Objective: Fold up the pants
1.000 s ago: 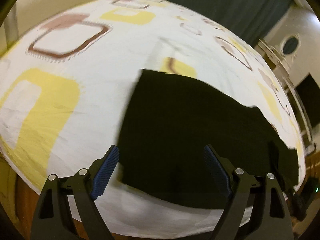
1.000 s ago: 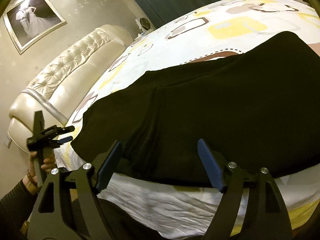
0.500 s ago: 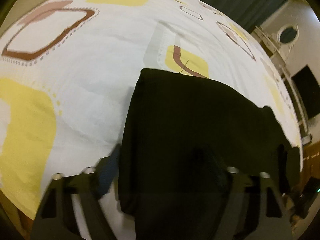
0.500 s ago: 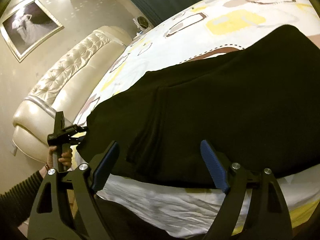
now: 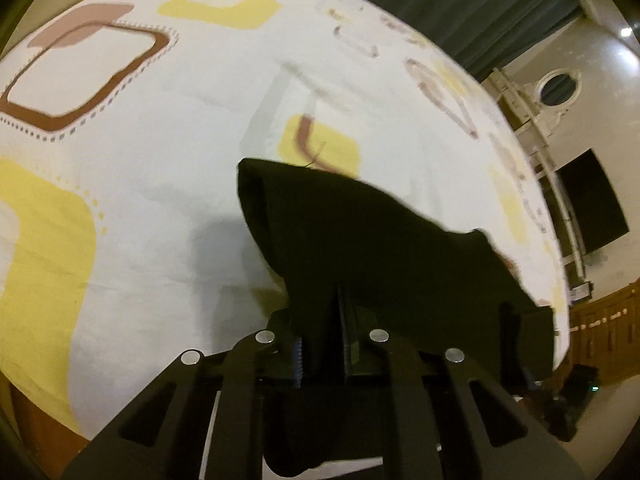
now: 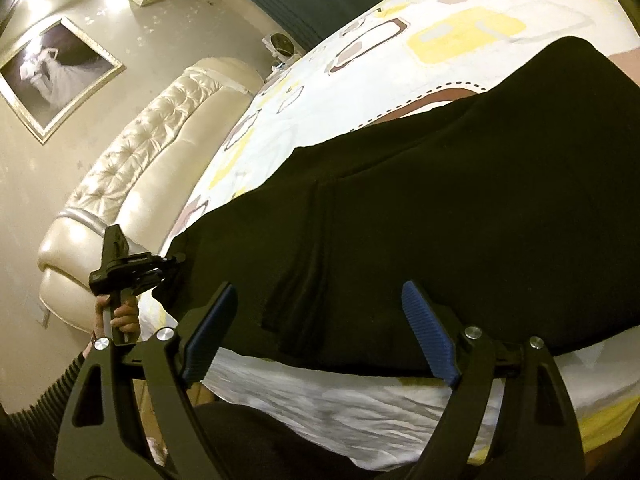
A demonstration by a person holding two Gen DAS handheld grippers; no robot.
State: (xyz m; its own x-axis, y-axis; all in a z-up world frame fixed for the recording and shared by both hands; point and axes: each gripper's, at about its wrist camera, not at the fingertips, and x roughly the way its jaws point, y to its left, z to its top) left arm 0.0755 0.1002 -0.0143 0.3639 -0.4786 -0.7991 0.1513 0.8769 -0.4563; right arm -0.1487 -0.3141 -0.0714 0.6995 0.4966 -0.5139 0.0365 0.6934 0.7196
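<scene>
Black pants [image 6: 460,216] lie spread across the patterned bedsheet [image 6: 360,92], near the front edge of the bed. My left gripper [image 5: 324,328] is shut on the near left end of the pants [image 5: 360,240] and has lifted it, so the cloth bunches and drapes over the fingers. It also shows in the right wrist view [image 6: 168,264], at the left end of the pants. My right gripper [image 6: 320,332] is open and empty, with its blue pads [image 6: 428,336] just above the front hem of the pants.
The bed [image 5: 160,120] has a white sheet with yellow and brown squares. A tufted cream headboard [image 6: 152,160] stands at the left, a dark curtain [image 5: 460,4] behind. A framed picture [image 6: 52,72] hangs on the wall. A dark screen [image 5: 592,204] is on the right wall.
My left gripper moved onto the pants' left end, shut on the cloth and lifted it. My right gripper stayed open over the front hem, shifting only slightly.
</scene>
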